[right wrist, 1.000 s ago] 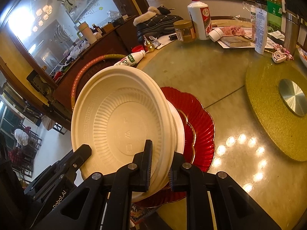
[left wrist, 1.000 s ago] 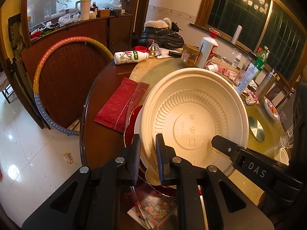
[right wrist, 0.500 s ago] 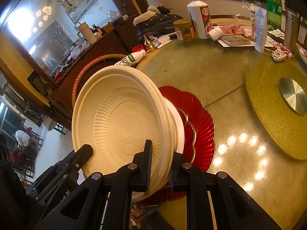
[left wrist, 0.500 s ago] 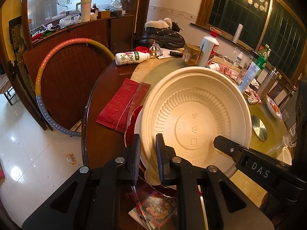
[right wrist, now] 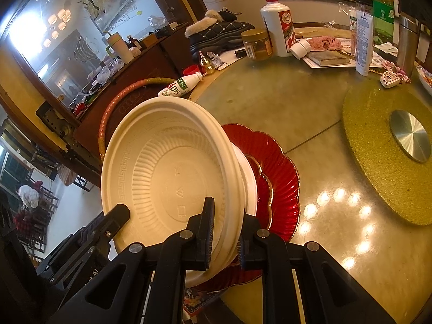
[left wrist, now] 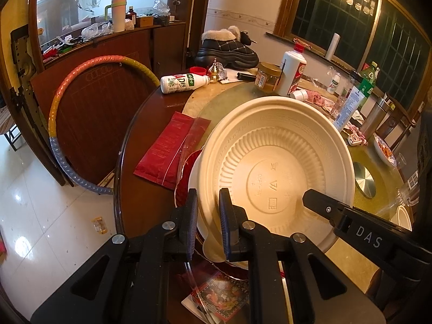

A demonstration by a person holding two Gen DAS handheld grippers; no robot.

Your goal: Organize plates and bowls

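A large cream disposable bowl [left wrist: 275, 172] is held tilted between both grippers. My left gripper [left wrist: 208, 224] is shut on its near left rim. My right gripper [right wrist: 225, 232] is shut on its near right rim and also shows in the left wrist view [left wrist: 351, 226]. The bowl [right wrist: 167, 178] hangs over a white plate [right wrist: 249, 181] that lies on a red scalloped plate [right wrist: 278, 178] on the round table. Most of both plates is hidden behind the bowl.
A red packet [left wrist: 167, 151] lies left of the plates. A lying drink bottle [left wrist: 183, 82], a jar [left wrist: 267, 77], a white liquor bottle [right wrist: 279, 24] and a boot [left wrist: 226, 48] stand at the back. A gold turntable [right wrist: 391, 148] is at right. A hoop [left wrist: 67, 113] leans beyond the table edge.
The bowl has tipped slightly and sunk a little toward the plates; both grippers keep their hold on its rim.
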